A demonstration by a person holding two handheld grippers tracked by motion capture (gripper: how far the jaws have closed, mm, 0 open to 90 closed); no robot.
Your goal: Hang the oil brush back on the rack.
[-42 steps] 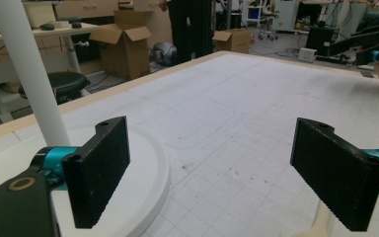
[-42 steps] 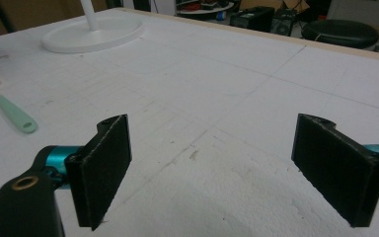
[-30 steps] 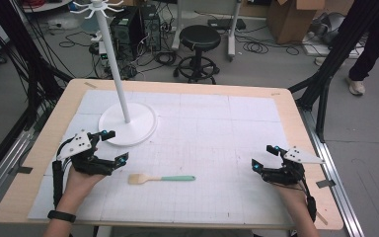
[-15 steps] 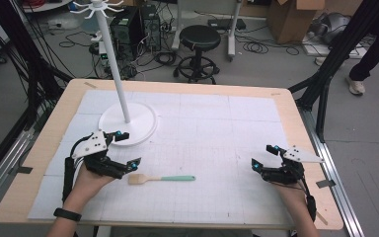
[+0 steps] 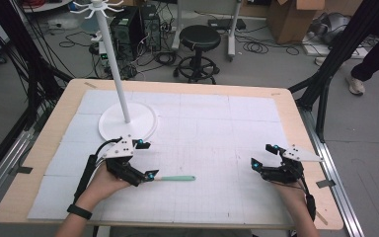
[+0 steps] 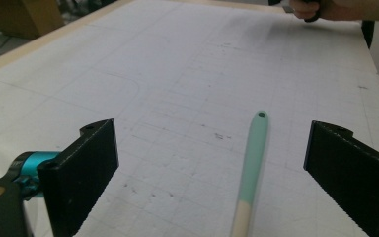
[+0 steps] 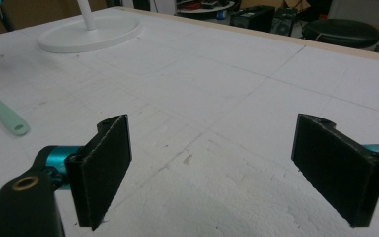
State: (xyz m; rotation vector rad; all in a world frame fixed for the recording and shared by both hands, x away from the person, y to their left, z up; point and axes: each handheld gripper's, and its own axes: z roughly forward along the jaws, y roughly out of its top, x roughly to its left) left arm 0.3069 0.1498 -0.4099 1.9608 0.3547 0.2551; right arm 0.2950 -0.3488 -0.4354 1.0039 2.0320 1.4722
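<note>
White gridded matting [image 5: 212, 128] covers a wooden table [image 5: 54, 128], with cables, a black stool [image 5: 200, 37] and cardboard boxes on the floor beyond. On the mat's far left stands a white rack [image 5: 113, 59], a thin pole rising from a round base. A spatula [image 5: 175, 178] with a mint-green handle lies flat near the front edge, left of centre, handle end pointing towards the person's right. Left gripper [image 5: 145, 160]: jaws spread wide, set over the spatula's pale wooden end; in the left gripper view the handle [image 6: 252, 158] runs up between the two black jaws without touching either. Right gripper [image 5: 264, 155]: jaws likewise spread, holding nothing, low over bare mat at the right side, well apart from the spatula.
</note>
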